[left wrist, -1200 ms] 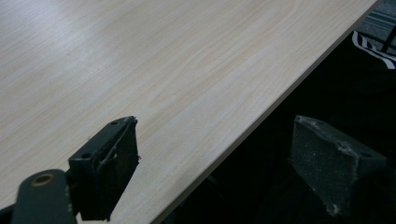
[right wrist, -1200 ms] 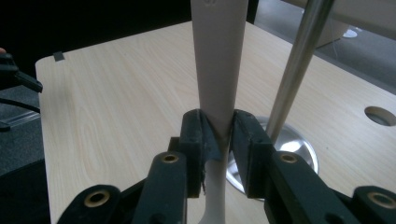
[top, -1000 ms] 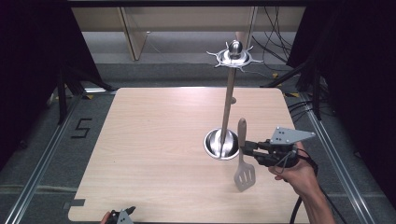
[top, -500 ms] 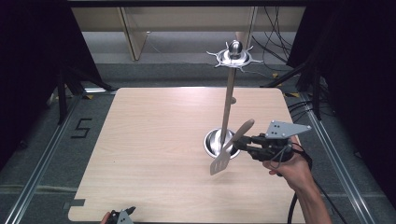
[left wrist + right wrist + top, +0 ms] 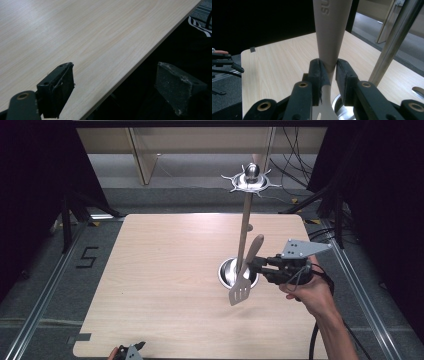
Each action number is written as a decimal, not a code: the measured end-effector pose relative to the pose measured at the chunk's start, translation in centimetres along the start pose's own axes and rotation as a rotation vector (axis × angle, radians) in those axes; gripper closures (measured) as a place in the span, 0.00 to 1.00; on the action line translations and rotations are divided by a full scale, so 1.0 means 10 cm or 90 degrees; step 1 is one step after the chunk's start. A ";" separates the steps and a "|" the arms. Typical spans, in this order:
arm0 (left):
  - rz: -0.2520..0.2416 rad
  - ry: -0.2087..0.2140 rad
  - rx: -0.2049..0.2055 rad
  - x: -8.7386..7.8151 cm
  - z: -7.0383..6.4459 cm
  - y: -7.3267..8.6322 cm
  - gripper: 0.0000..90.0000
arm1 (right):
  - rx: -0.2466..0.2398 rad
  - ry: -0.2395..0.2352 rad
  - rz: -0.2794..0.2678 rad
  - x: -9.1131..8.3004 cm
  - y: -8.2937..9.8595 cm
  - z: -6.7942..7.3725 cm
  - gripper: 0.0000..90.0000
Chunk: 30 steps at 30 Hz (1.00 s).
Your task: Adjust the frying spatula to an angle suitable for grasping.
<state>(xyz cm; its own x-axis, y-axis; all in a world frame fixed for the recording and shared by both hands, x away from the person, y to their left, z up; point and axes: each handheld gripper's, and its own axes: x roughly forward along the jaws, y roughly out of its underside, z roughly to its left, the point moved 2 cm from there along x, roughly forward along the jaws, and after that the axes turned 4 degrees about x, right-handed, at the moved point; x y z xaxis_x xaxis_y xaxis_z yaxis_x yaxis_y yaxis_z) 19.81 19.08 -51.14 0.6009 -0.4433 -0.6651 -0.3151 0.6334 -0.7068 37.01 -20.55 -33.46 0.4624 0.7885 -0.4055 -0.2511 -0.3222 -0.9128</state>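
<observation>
Right gripper clamped on slotted spatula, held tilted above table, beside stand pole at 3 o'clock. Left gripper wide open, holding nothing, over table's 6 o'clock edge.

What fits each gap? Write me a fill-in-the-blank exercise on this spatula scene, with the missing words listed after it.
1. The right gripper is shut on the handle of the ____.
2. The spatula hangs with its slotted blade pointing ____.
3. The tall metal stand rests on a round base on the wooden ____.
4. The left gripper, near the table's edge, has its jaws ____.

Missing words: spatula; down; table; open
</observation>
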 end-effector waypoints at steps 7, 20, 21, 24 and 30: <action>0.008 0.009 0.012 -0.01 0.02 0.00 0.16 | 0.012 0.011 -0.011 -0.05 -0.20 -0.04 0.84; -0.007 0.002 -0.011 0.01 -0.01 0.00 0.16 | 0.004 0.017 -0.014 -0.10 -0.49 -0.15 0.84; -0.010 0.009 -0.008 0.01 -0.01 0.00 0.16 | 0.015 0.019 -0.010 -0.11 -0.52 -0.16 0.84; -0.010 0.004 -0.010 0.01 -0.01 0.00 0.16 | 0.017 0.015 -0.006 -0.10 -0.56 -0.18 0.84; -0.007 0.006 -0.006 0.01 0.00 0.00 0.16 | 0.021 0.015 0.008 -0.08 -0.64 -0.23 0.84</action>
<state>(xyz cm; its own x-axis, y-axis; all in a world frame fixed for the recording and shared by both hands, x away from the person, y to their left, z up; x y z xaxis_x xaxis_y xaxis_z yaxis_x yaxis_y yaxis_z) 19.85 19.03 -51.23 0.5977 -0.4560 -0.6594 -0.3152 0.6226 -0.7163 40.22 -20.39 -27.43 0.4783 0.7719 -0.4188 -0.2849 -0.3148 -0.9054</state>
